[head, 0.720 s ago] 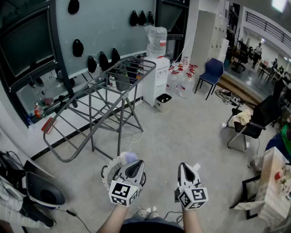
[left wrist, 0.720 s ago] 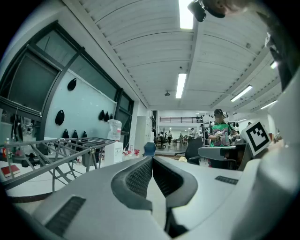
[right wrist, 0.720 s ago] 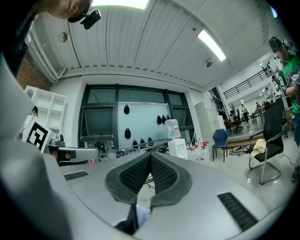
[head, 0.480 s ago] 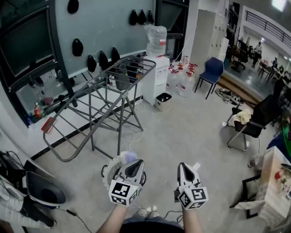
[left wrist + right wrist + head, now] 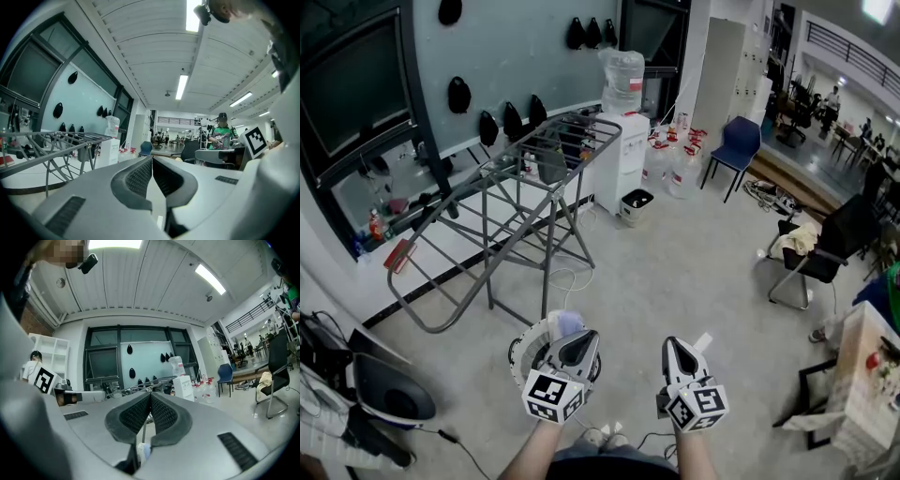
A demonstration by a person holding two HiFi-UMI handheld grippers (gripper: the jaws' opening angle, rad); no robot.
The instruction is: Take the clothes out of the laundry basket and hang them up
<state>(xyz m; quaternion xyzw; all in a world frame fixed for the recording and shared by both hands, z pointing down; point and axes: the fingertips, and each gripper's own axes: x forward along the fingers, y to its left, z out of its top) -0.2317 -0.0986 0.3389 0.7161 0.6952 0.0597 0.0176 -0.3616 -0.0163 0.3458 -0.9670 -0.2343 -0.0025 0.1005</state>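
Apparently little is done yet: a pale lavender garment [image 5: 568,322] lies in the round white laundry basket [image 5: 521,351] on the floor at the person's feet. Just above it, the left gripper [image 5: 577,343] is clenched on nothing, and the right gripper [image 5: 678,351] beside it is likewise closed and empty. Further off, the drying rack [image 5: 530,169] looks nearly bare; one dark item seems to hang there. Picking and hanging remain.

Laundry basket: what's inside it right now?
A pale bluish cloth shows at the far rim of the laundry basket. The left gripper covers most of the inside, so what else lies there cannot be seen.
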